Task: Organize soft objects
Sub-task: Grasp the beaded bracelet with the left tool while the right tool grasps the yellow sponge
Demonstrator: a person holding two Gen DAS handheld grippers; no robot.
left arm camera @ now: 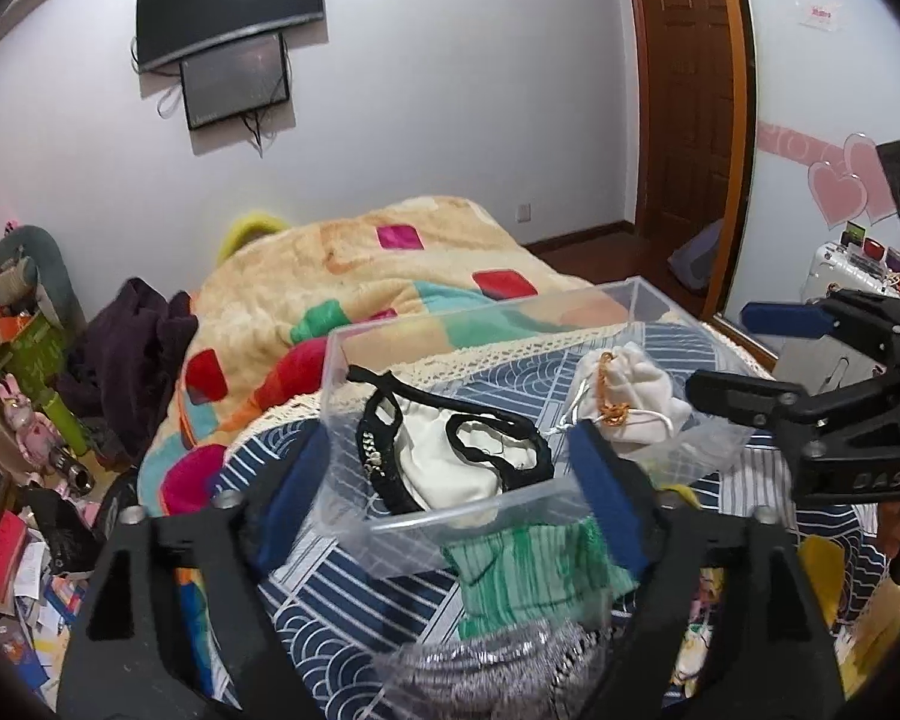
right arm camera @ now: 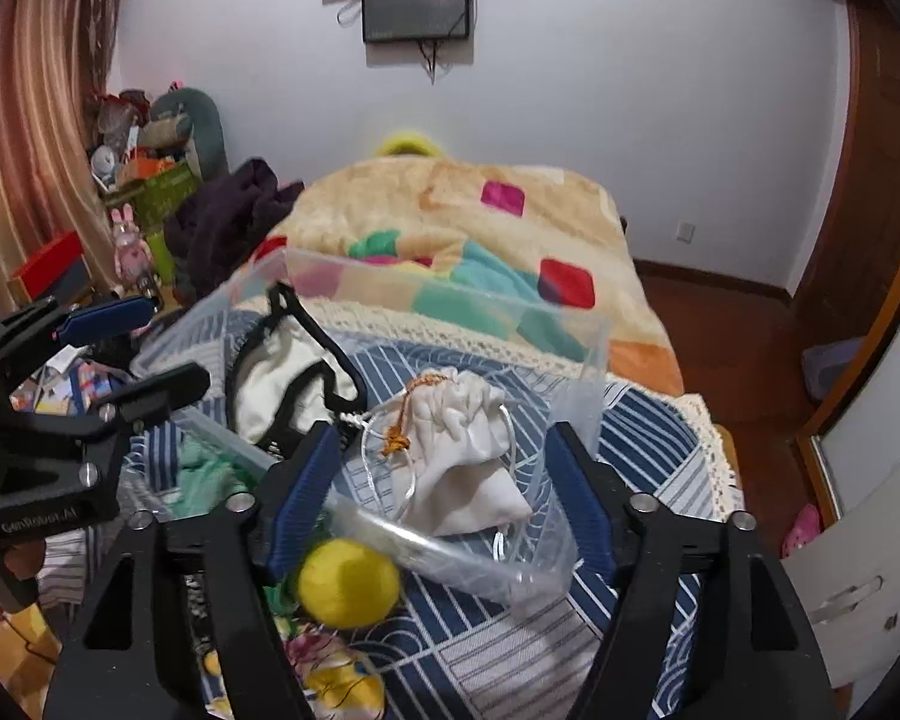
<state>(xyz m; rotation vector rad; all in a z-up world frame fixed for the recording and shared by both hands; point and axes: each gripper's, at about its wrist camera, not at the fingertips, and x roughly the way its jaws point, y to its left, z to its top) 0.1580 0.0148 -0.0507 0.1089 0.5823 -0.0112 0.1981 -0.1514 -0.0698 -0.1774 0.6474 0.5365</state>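
A clear plastic box (left arm camera: 354, 354) sits on the bed with a white and black-trimmed garment (left arm camera: 450, 456) and a white drawstring pouch (left arm camera: 624, 384) in it. My left gripper (left arm camera: 450, 468) is open, its blue fingers straddling the box's near wall. A green striped cloth (left arm camera: 528, 570) and a grey glittery cloth (left arm camera: 486, 666) lie just below it. In the right wrist view my right gripper (right arm camera: 444, 492) is open around the pouch (right arm camera: 468, 450) and the box's near corner (right arm camera: 510, 576). A yellow ball (right arm camera: 348, 582) lies by its left finger.
The bed has a blue patterned cover (right arm camera: 642, 420) and an orange patchwork blanket (left arm camera: 354, 264). A dark garment (left arm camera: 126, 348) lies at the bed's left. Cluttered shelves and toys (left arm camera: 24, 324) stand left. A wooden door (left arm camera: 684, 90) and a white suitcase (left arm camera: 840, 270) are right.
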